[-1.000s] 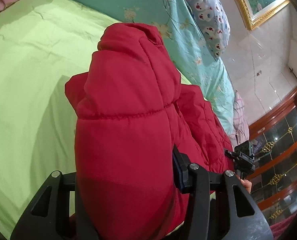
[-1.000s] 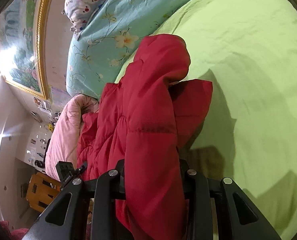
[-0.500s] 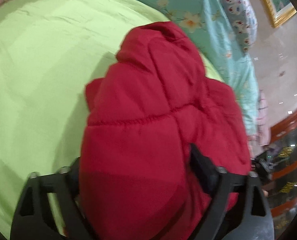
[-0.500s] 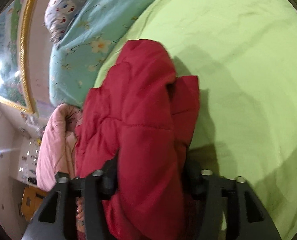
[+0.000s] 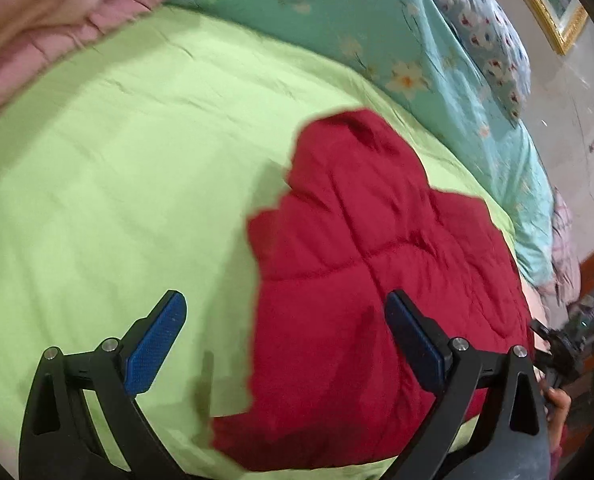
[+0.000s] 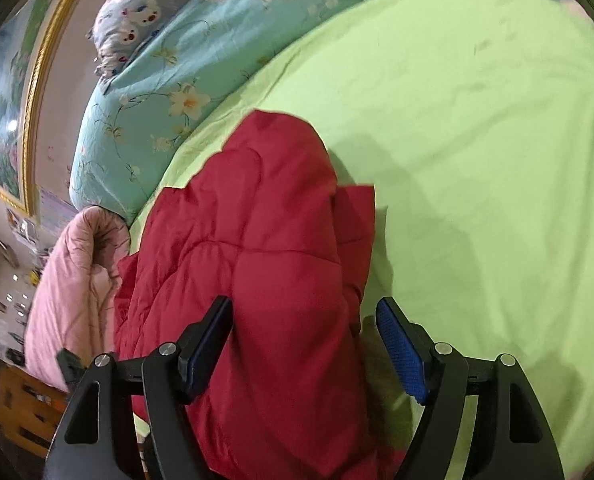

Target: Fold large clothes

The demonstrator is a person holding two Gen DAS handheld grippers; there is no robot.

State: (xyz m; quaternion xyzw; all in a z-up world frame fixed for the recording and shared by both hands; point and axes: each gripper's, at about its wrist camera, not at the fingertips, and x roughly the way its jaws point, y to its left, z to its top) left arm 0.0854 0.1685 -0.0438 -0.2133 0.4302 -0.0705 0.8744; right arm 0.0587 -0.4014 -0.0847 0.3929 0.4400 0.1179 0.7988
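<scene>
Left gripper: jaws are being held wide apart, having just been opening; nothing is being gripped. The blue pad of the left finger is seen over bare sheet, clear of any cloth. The right finger's pad is seen over the red padded jacket; whether cloth is being touched there cannot be told.

Right gripper: jaws are also being held apart, somewhat less wide, and have just been opening. A fold of the red padded jacket is lying between the fingers, but is not being pressed. The right pad is standing clear of the cloth with green sheet showing in the gap; the left pad is close against the jacket's side, contact uncertain.

The jacket is lying bunched and folded over on the light green sheet, near the edge of the bed, its quilted seams facing up. Shadow is being cast on the sheet beside it.

Beyond the jacket, a turquoise floral quilt is lying along the far side of the sheet, with a patterned pillow on it. A pink quilt is bunched beside the jacket's end. A gold-framed picture is hanging on the wall behind. Both views are being blurred slightly.
</scene>
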